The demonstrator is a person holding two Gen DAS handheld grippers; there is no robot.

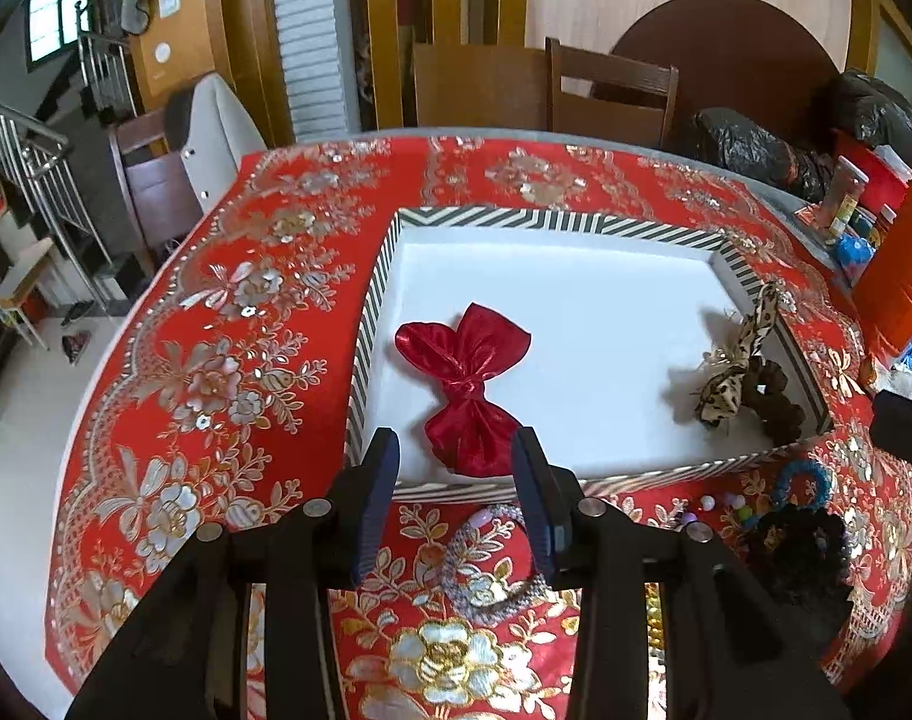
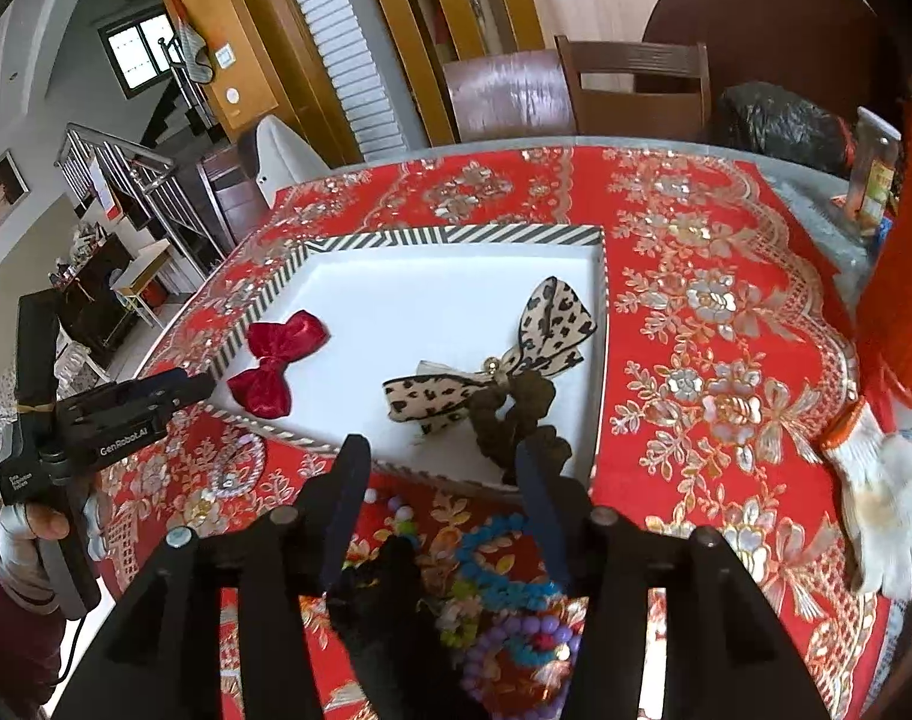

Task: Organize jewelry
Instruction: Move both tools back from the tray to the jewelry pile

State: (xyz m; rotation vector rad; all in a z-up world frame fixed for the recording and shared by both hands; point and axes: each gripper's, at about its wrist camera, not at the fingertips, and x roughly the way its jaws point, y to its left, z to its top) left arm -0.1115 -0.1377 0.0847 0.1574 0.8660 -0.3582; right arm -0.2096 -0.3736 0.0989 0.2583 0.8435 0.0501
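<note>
Right, both claws gape empty: left gripper (image 1: pixel 456 450) over the red bow (image 1: pixel 465 387) in the tray (image 1: pixel 369 324), right gripper (image 2: pixel 441 468) just beside the leopard bow (image 2: pixel 492 354). Beads (image 2: pixel 516 618) sit half hidden behind fingers. The left gripper's body reads "GenRobot.AI".

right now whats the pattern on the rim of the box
Black-and-white diagonal stripes on the box rim, clearest in the left wrist view.

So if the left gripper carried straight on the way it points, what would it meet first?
Most likely the red bow lying in the striped box; the open left gripper frames its near end, though depth is hard to judge.
</note>
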